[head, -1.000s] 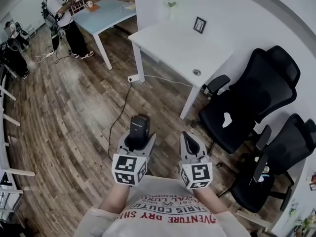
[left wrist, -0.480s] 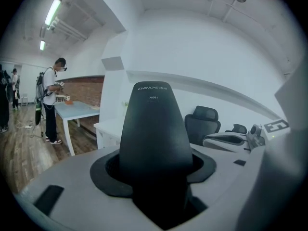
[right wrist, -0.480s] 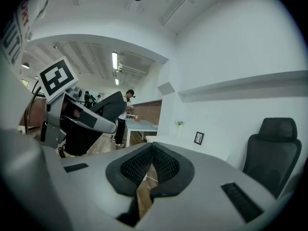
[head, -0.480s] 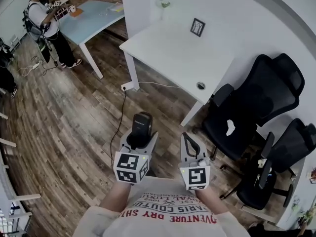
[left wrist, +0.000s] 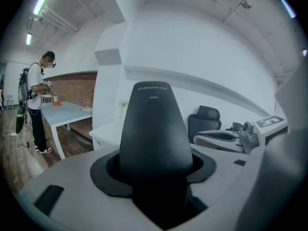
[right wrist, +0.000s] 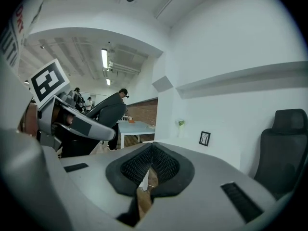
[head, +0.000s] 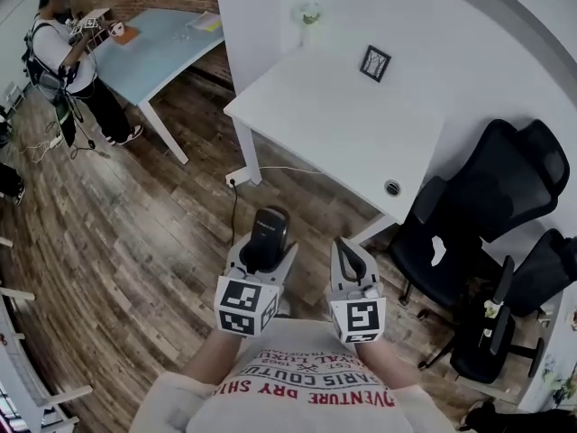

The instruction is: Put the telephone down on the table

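Left hand-held gripper [head: 267,256] clamped on the telephone [head: 269,231], black pads pressed against both sides of its lower body. Upper end of the black handset poking out past the jaws, small white print near its top in the left gripper view. Right hand-held gripper [head: 347,258] just beside it, jaws together, nothing between the ribbed pads. Both held in the air over the wood floor [head: 135,233], close to the body, short of the white table [head: 334,124]. Telephone not touching the table. On the table, a small framed picture [head: 375,62] by the wall. 2 black chairs [head: 491,197] to the right of the table. Far left, a person [head: 61,57] standing at a blue table [head: 167,43].
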Tool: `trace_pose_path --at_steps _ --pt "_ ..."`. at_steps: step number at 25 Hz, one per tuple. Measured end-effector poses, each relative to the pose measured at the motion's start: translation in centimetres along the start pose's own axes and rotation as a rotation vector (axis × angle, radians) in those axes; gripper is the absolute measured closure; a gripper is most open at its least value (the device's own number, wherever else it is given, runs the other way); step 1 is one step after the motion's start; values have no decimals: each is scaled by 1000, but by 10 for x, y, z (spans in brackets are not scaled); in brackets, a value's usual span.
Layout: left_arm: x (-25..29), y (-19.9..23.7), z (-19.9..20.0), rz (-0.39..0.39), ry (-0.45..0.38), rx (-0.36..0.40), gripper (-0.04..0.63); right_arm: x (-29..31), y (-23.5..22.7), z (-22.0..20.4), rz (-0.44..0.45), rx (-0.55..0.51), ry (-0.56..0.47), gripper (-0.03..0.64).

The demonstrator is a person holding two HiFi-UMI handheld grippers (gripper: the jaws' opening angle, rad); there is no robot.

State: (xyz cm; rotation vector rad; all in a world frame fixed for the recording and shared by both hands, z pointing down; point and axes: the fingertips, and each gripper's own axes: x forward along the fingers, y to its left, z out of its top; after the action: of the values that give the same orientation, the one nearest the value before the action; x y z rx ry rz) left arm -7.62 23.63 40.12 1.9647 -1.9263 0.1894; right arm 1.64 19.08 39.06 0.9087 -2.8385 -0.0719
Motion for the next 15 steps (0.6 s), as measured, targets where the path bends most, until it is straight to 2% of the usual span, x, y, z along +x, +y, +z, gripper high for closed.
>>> trace_pose_path --at_steps 2,8,15 --pt "4 13 3 -5 -9 -11 313 16 -1 0 -5 38 14 591" --pt "34 40 1 -11 15 -60 313 56 -12 -11 -1 40 73 591" --pt "93 69 22 23 23 -44 313 116 -59 -14 -2 54 53 592"
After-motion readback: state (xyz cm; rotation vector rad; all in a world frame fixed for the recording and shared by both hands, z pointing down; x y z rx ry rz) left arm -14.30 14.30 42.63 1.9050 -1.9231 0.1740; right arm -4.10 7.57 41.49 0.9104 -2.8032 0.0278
